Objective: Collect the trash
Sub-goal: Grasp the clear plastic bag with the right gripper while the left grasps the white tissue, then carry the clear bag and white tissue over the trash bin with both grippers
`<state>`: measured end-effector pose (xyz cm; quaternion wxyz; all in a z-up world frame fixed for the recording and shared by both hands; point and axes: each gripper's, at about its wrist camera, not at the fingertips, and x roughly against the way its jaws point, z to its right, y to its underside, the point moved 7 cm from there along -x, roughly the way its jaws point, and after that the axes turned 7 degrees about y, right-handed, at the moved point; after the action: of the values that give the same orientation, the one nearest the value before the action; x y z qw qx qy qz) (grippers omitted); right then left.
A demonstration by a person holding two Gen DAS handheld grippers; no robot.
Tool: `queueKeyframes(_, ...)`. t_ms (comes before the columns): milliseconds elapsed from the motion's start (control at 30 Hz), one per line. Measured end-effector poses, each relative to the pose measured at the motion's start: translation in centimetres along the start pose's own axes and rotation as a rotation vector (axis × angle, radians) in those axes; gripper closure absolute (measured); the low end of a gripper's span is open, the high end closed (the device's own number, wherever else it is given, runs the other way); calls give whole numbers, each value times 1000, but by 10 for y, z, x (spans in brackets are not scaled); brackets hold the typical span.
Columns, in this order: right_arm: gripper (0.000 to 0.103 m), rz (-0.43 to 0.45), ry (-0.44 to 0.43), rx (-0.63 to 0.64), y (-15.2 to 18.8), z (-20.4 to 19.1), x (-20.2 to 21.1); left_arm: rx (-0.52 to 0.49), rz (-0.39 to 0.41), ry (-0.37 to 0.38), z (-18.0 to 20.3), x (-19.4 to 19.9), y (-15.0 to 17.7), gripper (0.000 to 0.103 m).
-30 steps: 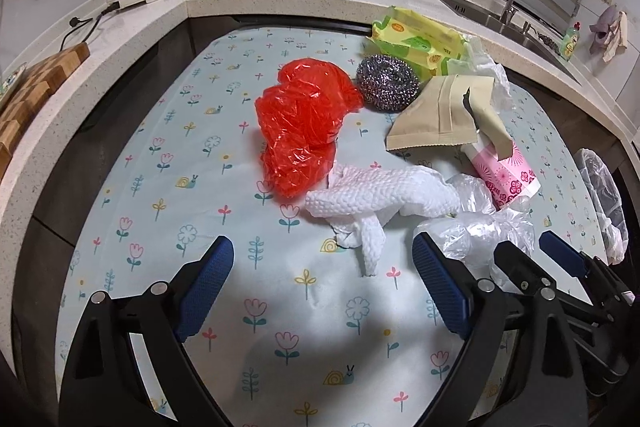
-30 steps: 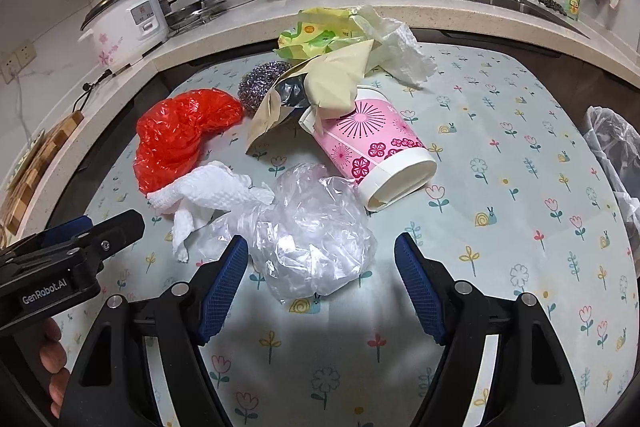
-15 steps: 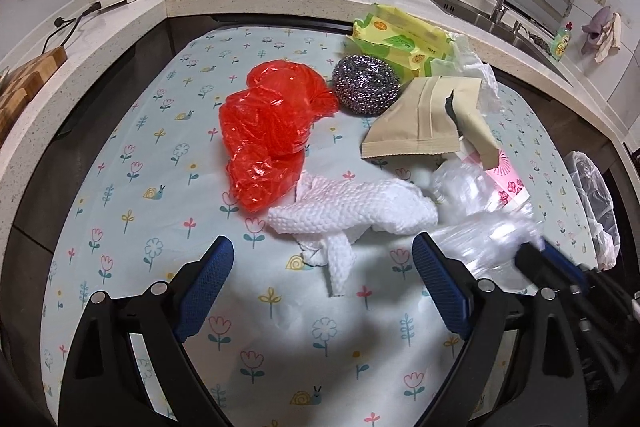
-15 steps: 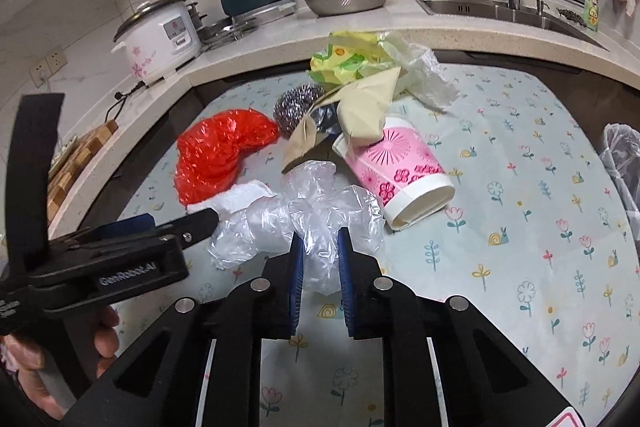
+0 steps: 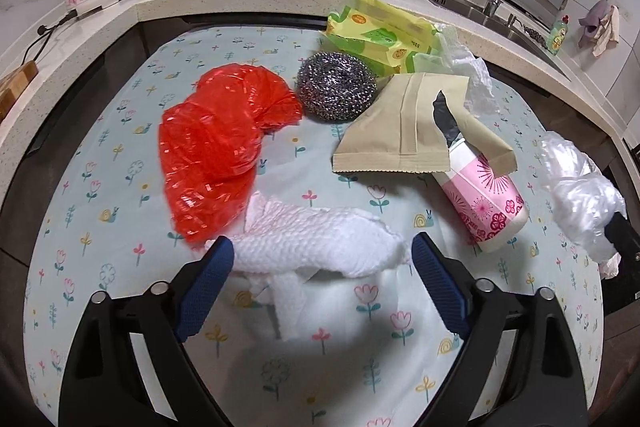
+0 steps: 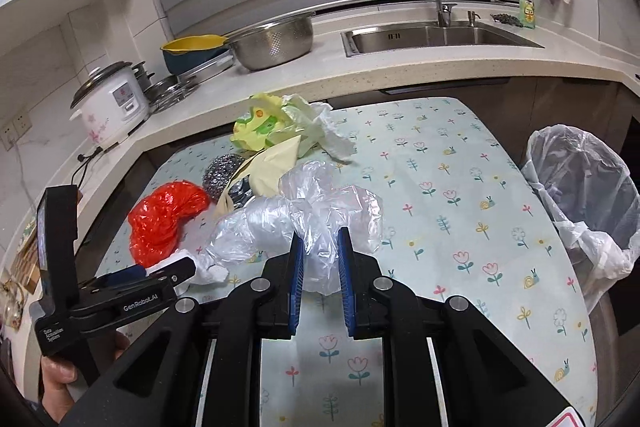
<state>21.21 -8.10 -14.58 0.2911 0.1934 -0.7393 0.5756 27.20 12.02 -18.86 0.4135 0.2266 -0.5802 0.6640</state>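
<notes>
Your right tongs [image 6: 318, 259] are pinching the clear plastic bag [image 6: 320, 211], blue pads pressed into its crumpled middle, and the bag hangs lifted off the flowered counter [image 6: 460, 227]. In the left view the same bag [image 5: 580, 195] shows far right, up in the air above the counter's edge.

Your left tongs [image 5: 320, 259] have just been closing a little but are spread wide, pads either side of the white paper towel [image 5: 316, 243], which lies flat between them on the counter [image 5: 100, 187]. The left pad sits right at the towel's edge; whether it touches I cannot tell, and the right pad is just clear of the other end. In the right view the left tongs [image 6: 160, 273] reach in from the left with your hand [image 6: 60, 379] below them.

Just behind the towel, touching it, lies the red plastic bag [image 5: 212, 155]. Beside that sits the steel scourer [image 5: 336, 87], then the tan paper pouch [image 5: 400, 131] draped over the pink paper cup [image 5: 484, 203], which lies on its side. Behind them is the yellow-green wipes packet [image 5: 380, 31] with a white crumpled wrapper [image 5: 472, 75] next to it.

Off the counter's right side stands the bin [image 6: 584, 195], lined with a clear bag, mouth open.
</notes>
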Motion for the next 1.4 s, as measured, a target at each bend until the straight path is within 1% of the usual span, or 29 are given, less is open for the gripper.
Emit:
queueKeyframes(33, 87, 0, 4, -3, 0, 3, -1, -1, -7, 4, 1, -4, 0, 30)
queueKeyframes(67, 87, -1, 8, -6, 0, 6, -2, -1, -18, 8, 2, -7, 1, 35)
queueKeyframes(133, 87, -6, 11, -11, 1, 9, -4, 4, -35, 13, 2, -12, 3, 51)
queueKeyframes(167, 87, -9, 12, -13, 2, 11, -5, 7, -37, 14, 2, -14, 5, 56)
queueKeyframes(233, 87, -10, 11, -15, 3, 12, -5, 8, -41, 19, 2, -15, 7, 78)
queueKeyframes(267, 87, -10, 10, -15, 3, 12, -5, 7, -42, 21, 3, -15, 8, 82)
queueKeyframes(333, 87, -10, 8, -17, 4, 13, -5, 10, -38, 26, 4, -12, 10, 92)
queueKeyframes(500, 87, 5, 1, -31, 2, 18, 4, 0, -18, 44, 14, 2, 10, 95)
queueKeyframes(700, 87, 35, 7, -48, -3, 31, 23, -33, 10, 76, 43, 26, 7, 95)
queueKeyframes(900, 87, 63, 19, -72, -7, 51, 42, -83, 32, 112, 84, 45, 5, 95)
queueKeyframes(1067, 87, 81, 32, -92, -9, 72, 55, -141, 43, 138, 124, 55, 9, 95)
queueKeyframes(1400, 87, 110, 67, -145, -11, 123, 75, -246, 39, 183, 195, 60, 17, 95)
